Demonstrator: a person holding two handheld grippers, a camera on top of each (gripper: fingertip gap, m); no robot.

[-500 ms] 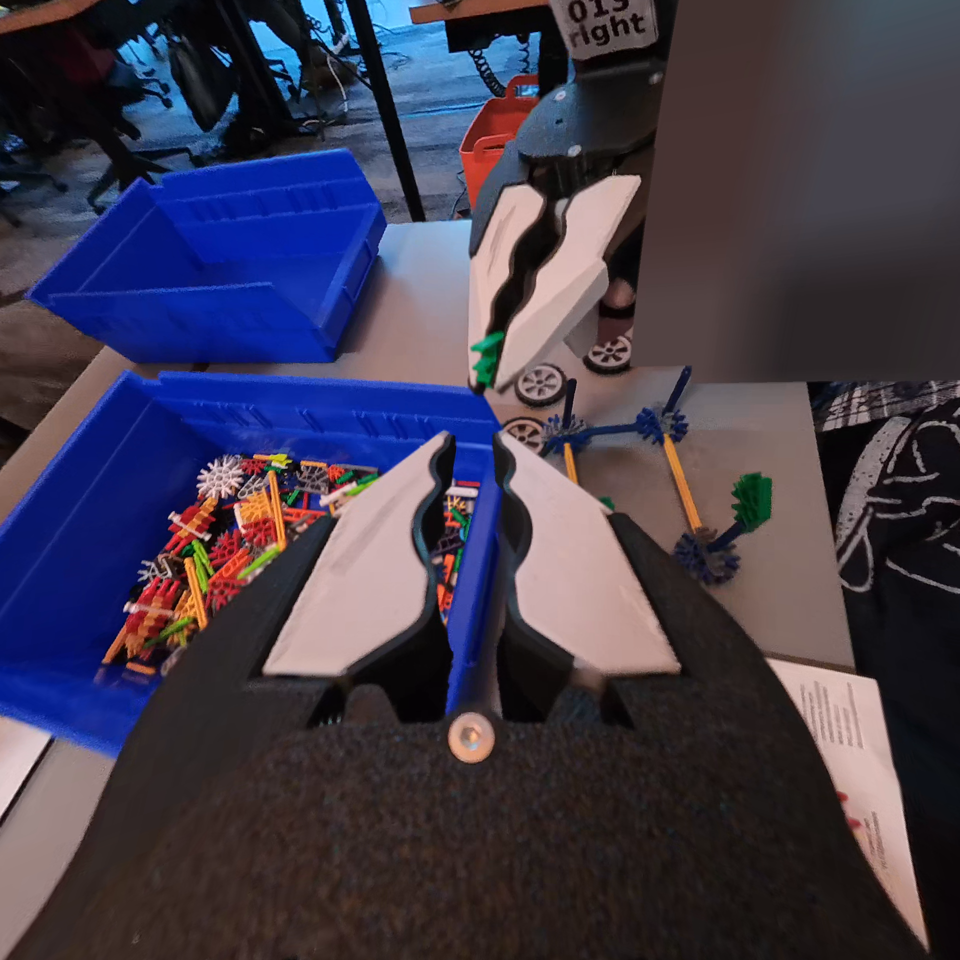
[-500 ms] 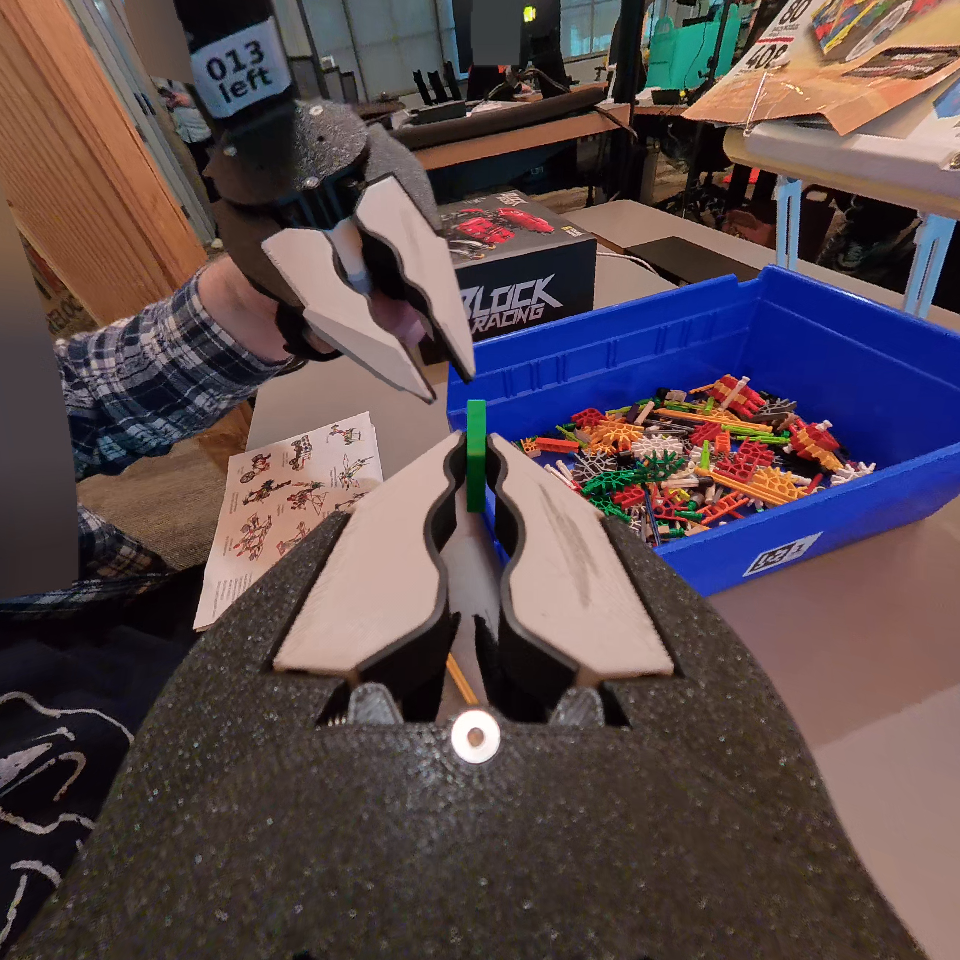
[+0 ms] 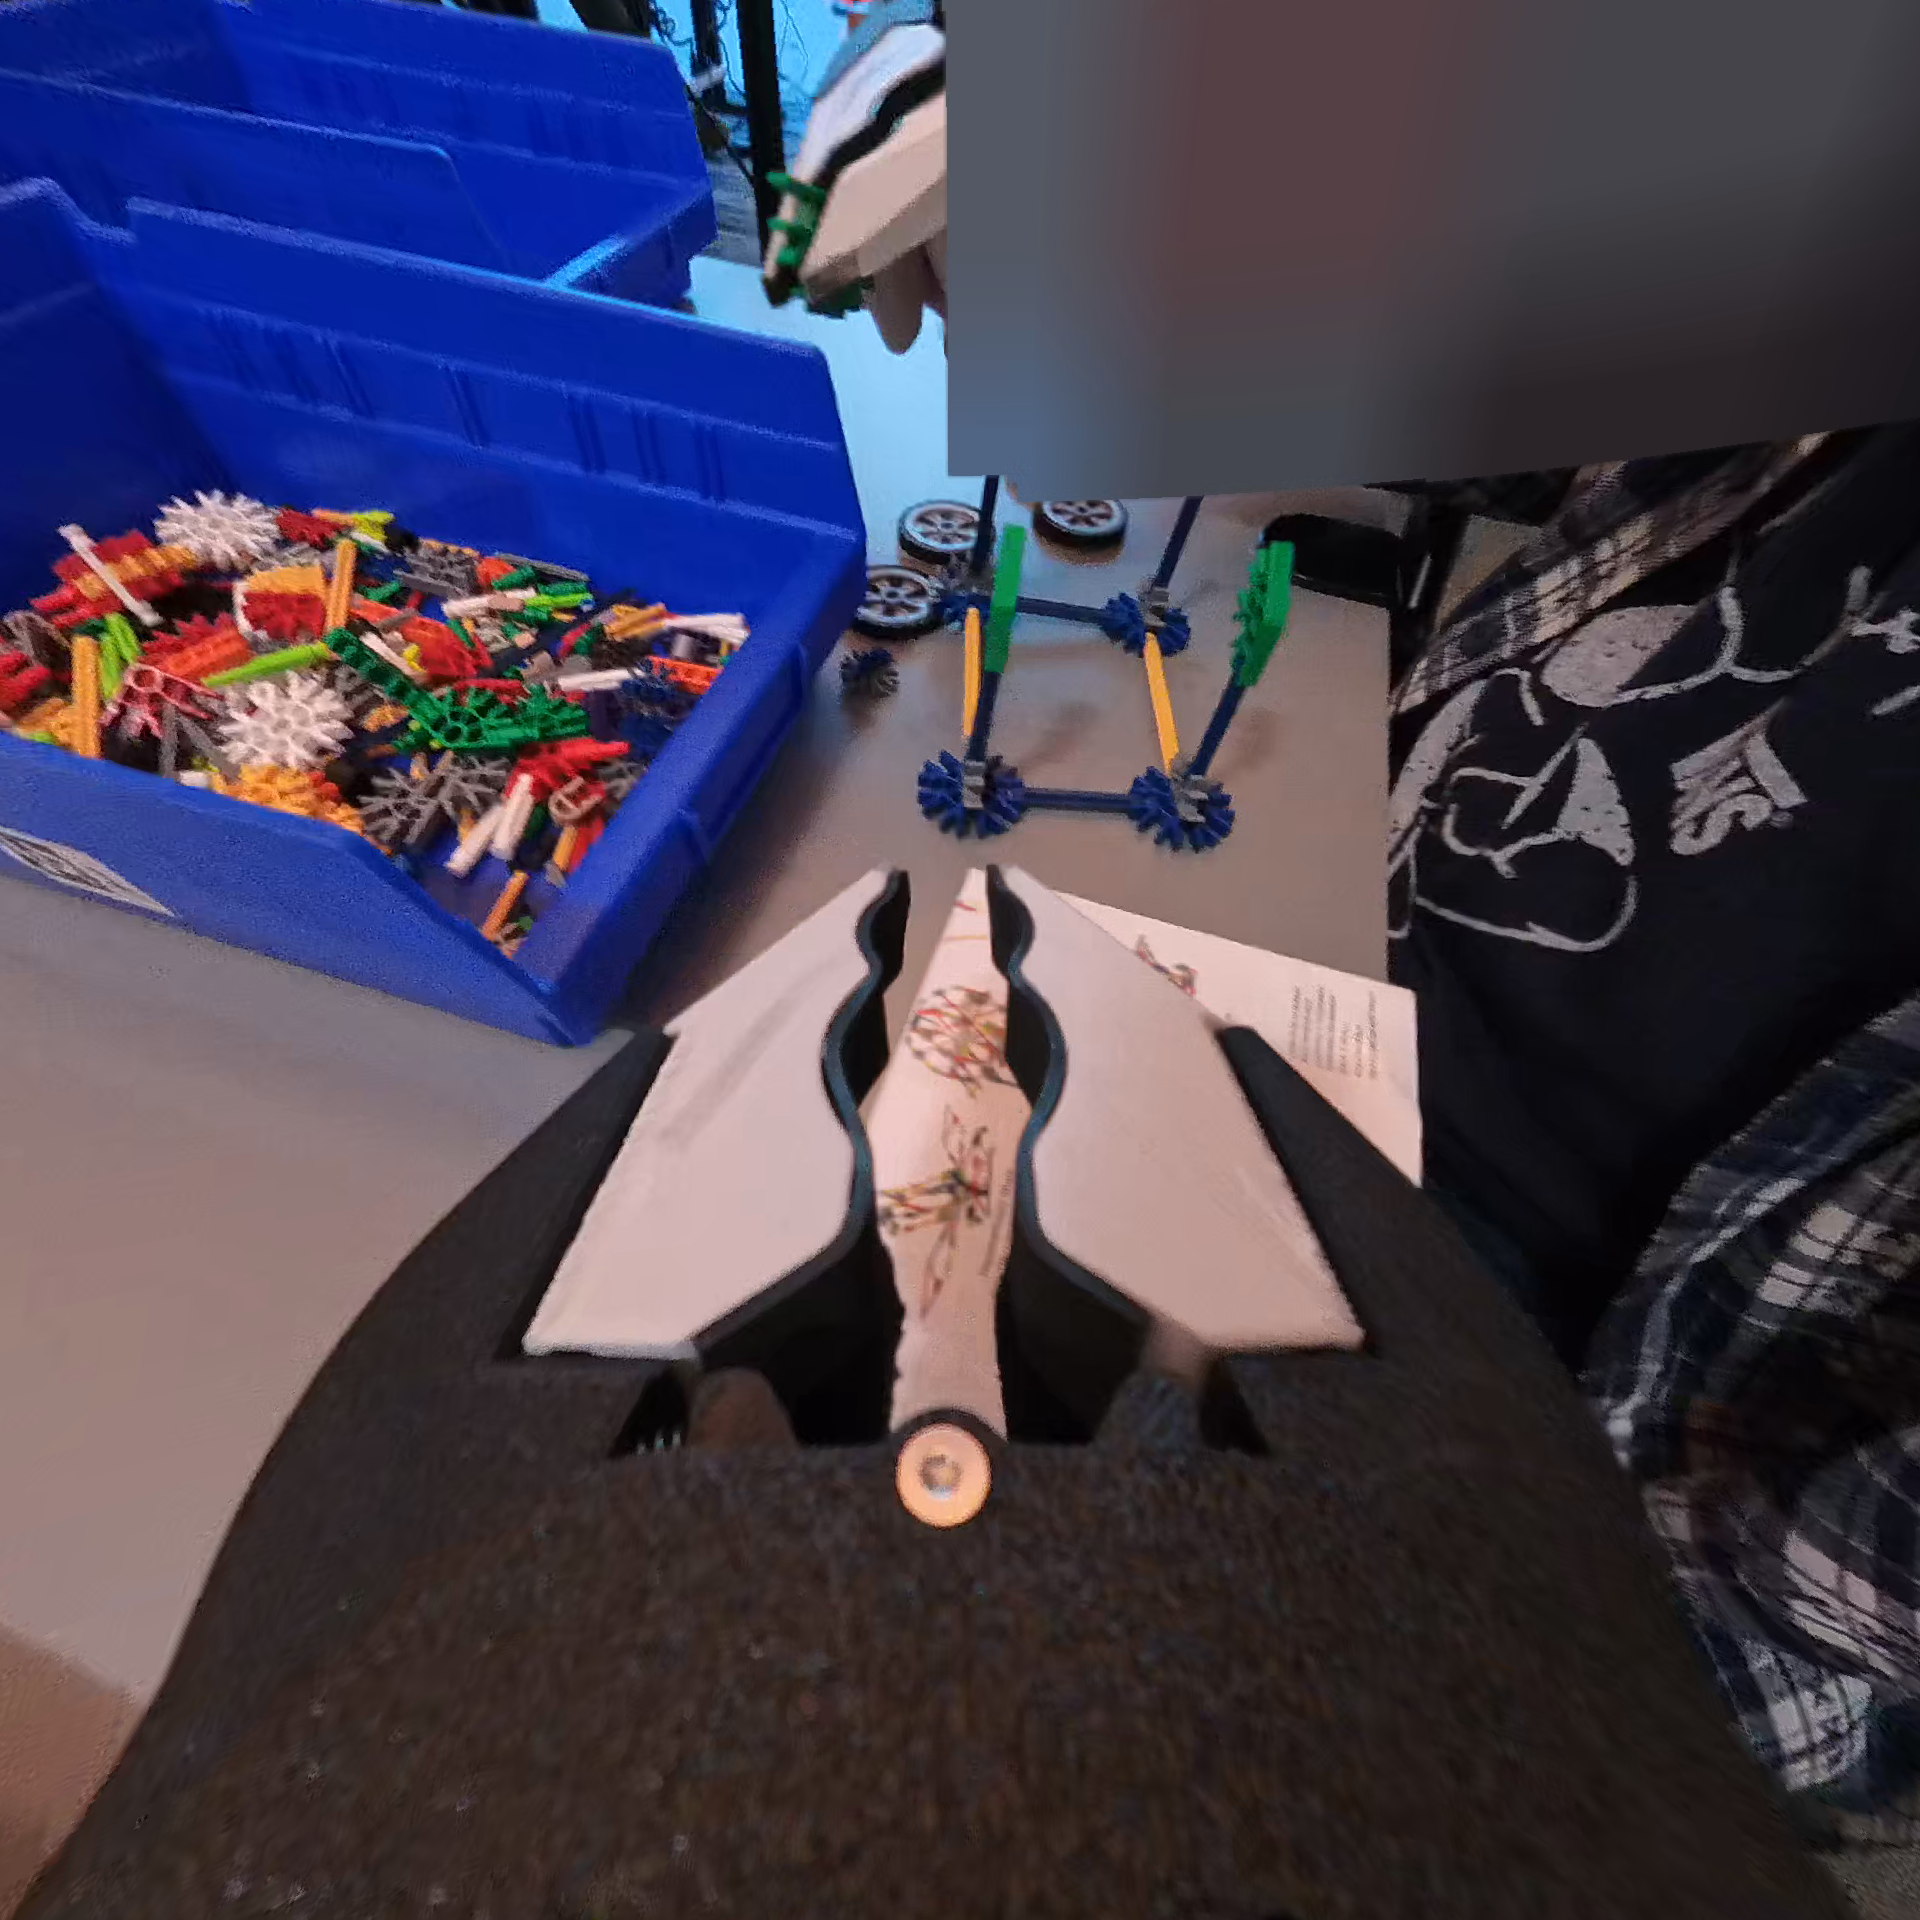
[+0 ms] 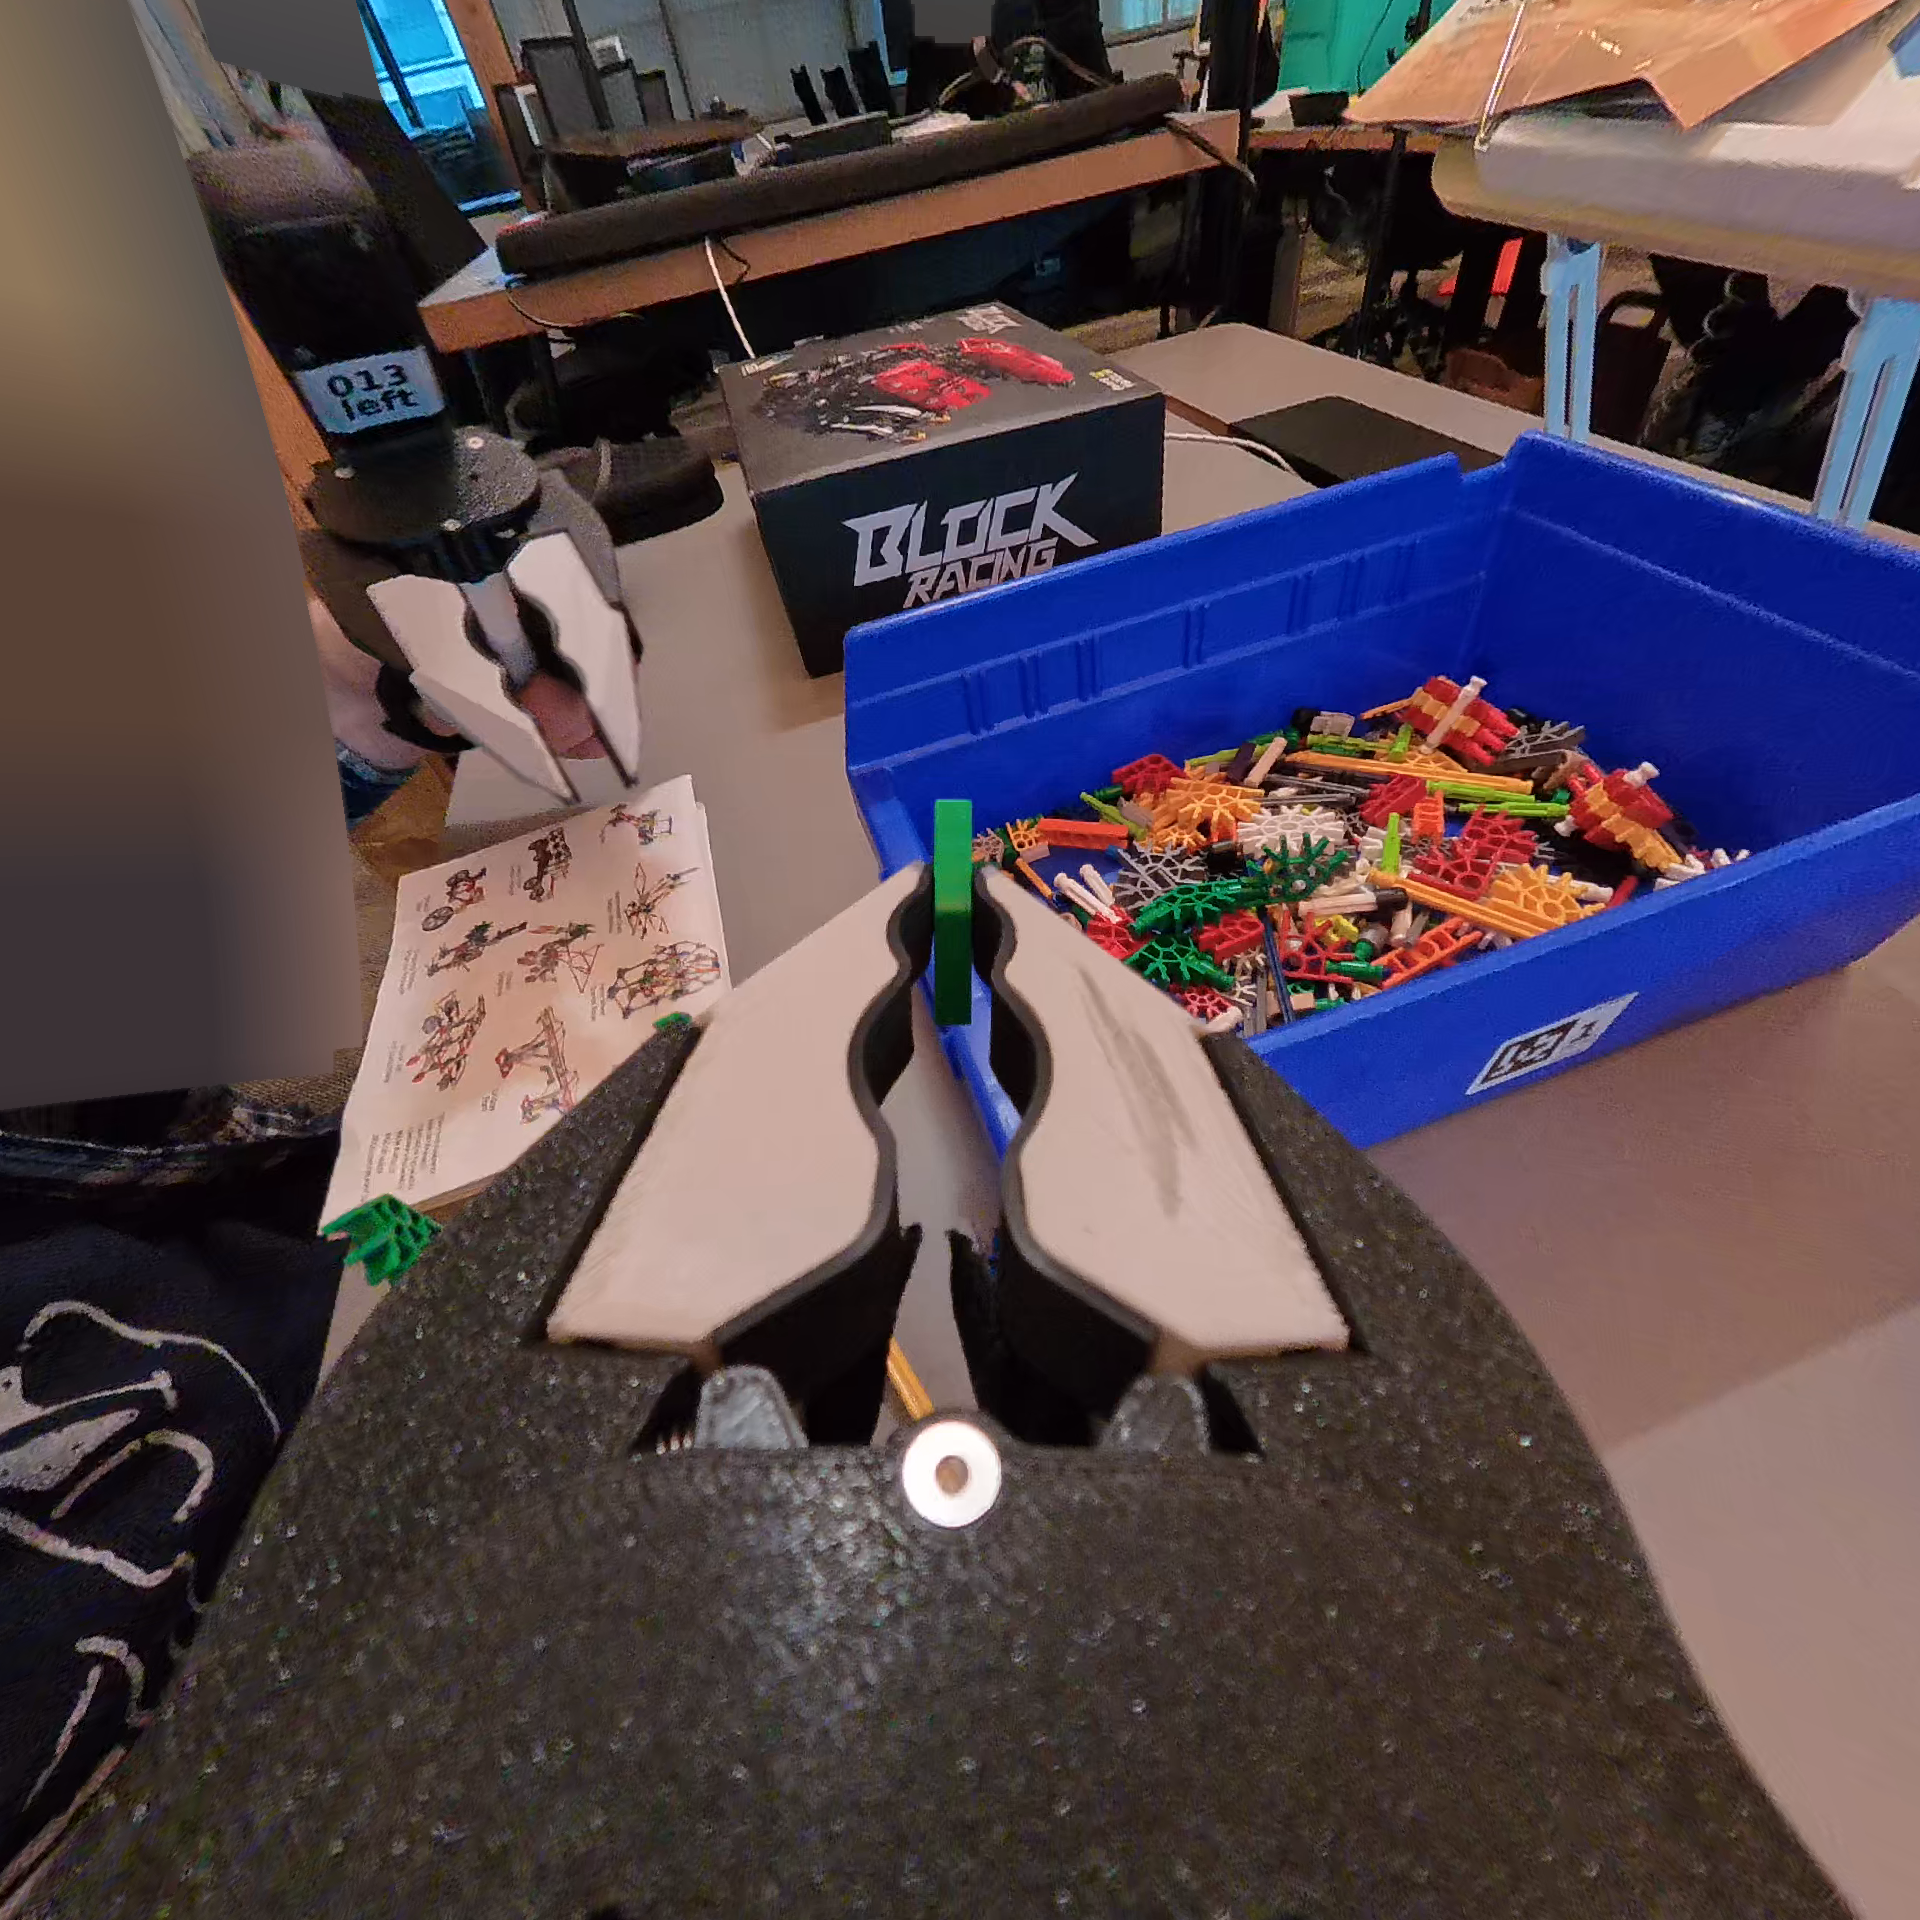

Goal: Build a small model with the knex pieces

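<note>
On the grey table, a blue bin holds a heap of red, orange, green, white and grey building pieces; a second blue bin stands behind it, contents hidden. The right gripper pinches a flat green connector, upright between its fingertips, above the bin's near corner. The left gripper hangs over a booklet, fingers slightly parted, holding nothing. A blue-and-yellow frame lies just beyond.
</note>
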